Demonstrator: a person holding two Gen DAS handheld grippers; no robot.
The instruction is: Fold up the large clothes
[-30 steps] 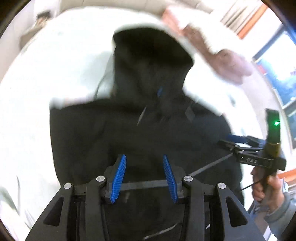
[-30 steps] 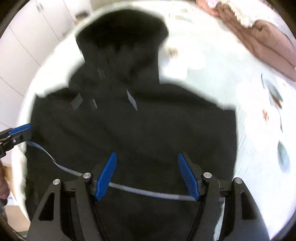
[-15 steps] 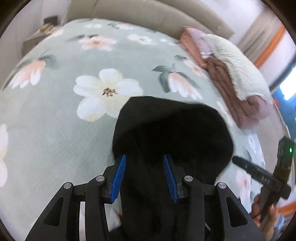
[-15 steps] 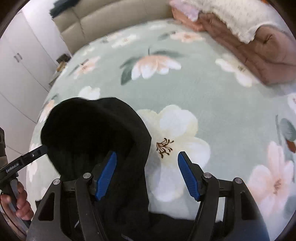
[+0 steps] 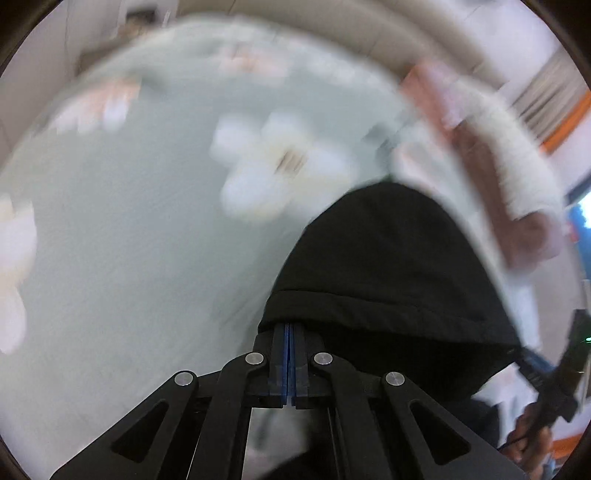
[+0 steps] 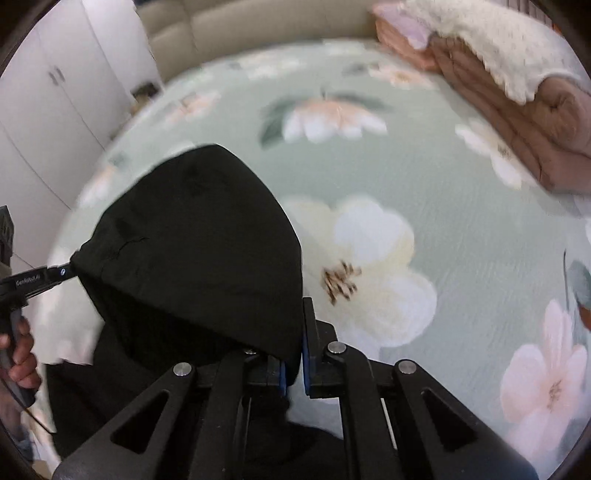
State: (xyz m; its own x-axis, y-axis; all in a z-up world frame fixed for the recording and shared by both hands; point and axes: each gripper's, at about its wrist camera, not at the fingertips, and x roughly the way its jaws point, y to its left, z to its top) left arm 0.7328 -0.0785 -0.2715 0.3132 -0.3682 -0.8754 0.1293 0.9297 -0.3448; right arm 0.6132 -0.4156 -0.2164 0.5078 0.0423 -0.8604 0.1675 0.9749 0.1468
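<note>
A black hoodie lies on the bed, its hood raised between my two grippers. My left gripper is at the hood's left rim, jaws closing with the blue pads pressed together on the hem; in the right wrist view it pinches the hood's left corner. My right gripper is closing on the hood's right edge, with black cloth between its pads; the left wrist view shows it at the far right. The hoodie's body is mostly hidden below the grippers.
The bed has a pale green sheet with big flowers. Folded pink, brown and white blankets lie at the far right. A beige headboard stands behind and white wardrobe doors to the left. A hand holds the left gripper.
Both grippers travelled from over the hoodie's body up to its hood. Both were open and now are shut on the hood's two sides, which are lifted off the sheet.
</note>
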